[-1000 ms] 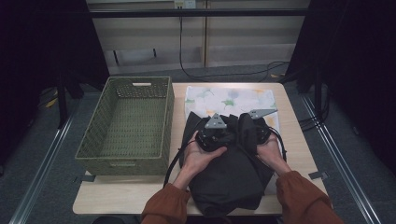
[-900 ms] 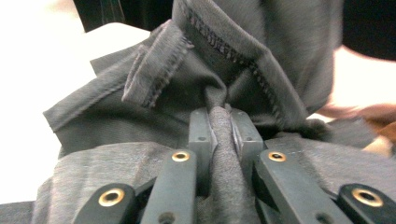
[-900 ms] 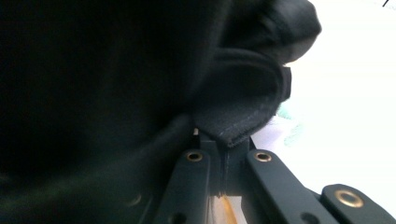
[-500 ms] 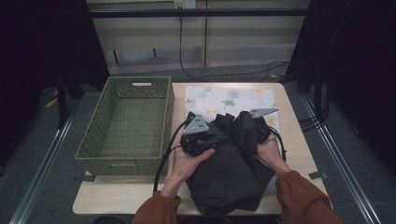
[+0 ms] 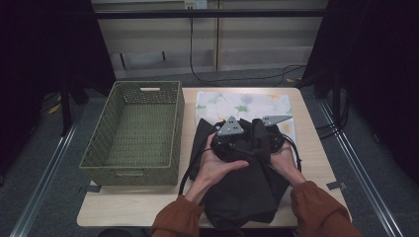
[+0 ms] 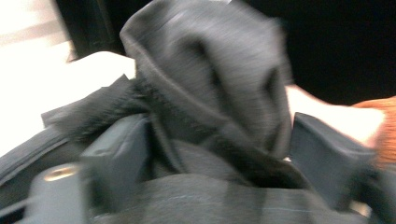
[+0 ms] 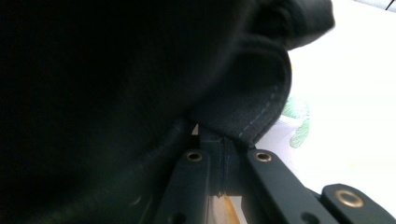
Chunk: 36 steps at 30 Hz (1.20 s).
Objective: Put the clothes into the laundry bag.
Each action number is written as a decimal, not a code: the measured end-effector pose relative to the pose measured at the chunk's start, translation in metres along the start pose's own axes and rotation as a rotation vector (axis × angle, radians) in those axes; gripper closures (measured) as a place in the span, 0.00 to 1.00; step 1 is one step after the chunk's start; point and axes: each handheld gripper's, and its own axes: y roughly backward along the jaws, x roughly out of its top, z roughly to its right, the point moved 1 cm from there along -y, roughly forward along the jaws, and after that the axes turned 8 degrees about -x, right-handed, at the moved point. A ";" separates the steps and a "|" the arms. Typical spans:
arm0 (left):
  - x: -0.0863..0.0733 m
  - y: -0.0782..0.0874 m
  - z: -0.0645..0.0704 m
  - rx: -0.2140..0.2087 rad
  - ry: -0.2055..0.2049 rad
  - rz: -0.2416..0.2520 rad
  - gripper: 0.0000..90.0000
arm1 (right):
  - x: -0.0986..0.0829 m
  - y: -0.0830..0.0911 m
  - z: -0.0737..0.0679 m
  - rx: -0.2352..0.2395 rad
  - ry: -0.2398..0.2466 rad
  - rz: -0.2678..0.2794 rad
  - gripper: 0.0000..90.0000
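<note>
Now | dark woven garment (image 5: 247, 187), bunched | right hand-held gripper (image 7: 223, 154) clamps stitched hem

No legible text, label, brand, number or sign was present in any view. The patterned cloth (image 5: 244, 104) carried only printed green and yellow shapes, with no lettering. The woven basket (image 5: 134, 131) bore no tag or marking. The black garment (image 5: 242, 190) showed plain fabric and stitching in both gripper views, without a readable label. The grey plates on the left gripper (image 5: 230, 129) and the right gripper (image 5: 274, 120) were unmarked.
</note>
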 end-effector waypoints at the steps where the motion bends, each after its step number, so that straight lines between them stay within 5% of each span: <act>1: -0.004 0.000 -0.001 0.011 -0.018 0.023 0.58 | 0.000 0.000 0.000 0.002 -0.002 -0.002 1.00; 3: -0.004 0.000 -0.001 0.002 -0.003 0.017 0.87 | -0.001 -0.001 0.001 0.002 -0.006 -0.005 1.00; 4: -0.005 0.002 0.002 0.000 -0.010 0.025 0.93 | -0.002 -0.001 0.003 0.000 -0.012 -0.007 1.00; 12: -0.006 0.023 0.014 0.008 -0.018 0.088 0.96 | -0.001 0.001 0.005 0.000 -0.034 0.010 1.00; 16: -0.021 0.005 0.013 -0.067 -0.030 -0.020 0.96 | 0.000 0.003 0.006 -0.008 -0.039 0.021 1.00; 17: -0.021 0.005 0.013 -0.067 -0.030 -0.020 0.96 | 0.000 0.003 0.006 -0.008 -0.039 0.021 1.00; 24: -0.061 -0.041 0.009 -0.077 -0.021 -0.234 0.96 | 0.010 0.016 0.005 -0.009 -0.036 0.068 1.00; 26: -0.070 -0.047 0.006 -0.093 0.023 -0.229 0.96 | 0.014 0.022 0.002 -0.009 -0.028 0.089 1.00; 29: -0.071 -0.048 0.007 -0.082 0.002 -0.263 0.95 | 0.019 0.027 -0.001 0.003 -0.025 0.117 1.00; 31: -0.069 -0.047 0.006 -0.106 0.018 -0.238 0.88 | 0.020 0.027 -0.002 -0.006 -0.024 0.114 1.00; 32: -0.067 -0.044 0.007 -0.123 0.026 -0.235 0.65 | 0.018 0.025 0.000 -0.009 -0.031 0.107 1.00; 33: -0.064 -0.040 0.010 -0.149 0.026 -0.214 0.65 | 0.018 0.025 0.000 -0.009 -0.031 0.107 1.00; 34: -0.061 -0.036 0.013 -0.148 0.007 -0.212 0.43 | 0.016 0.024 0.002 -0.011 -0.037 0.103 1.00; 36: -0.054 -0.023 0.020 -0.149 0.009 -0.171 0.37 | 0.015 0.023 0.004 -0.012 -0.042 0.099 1.00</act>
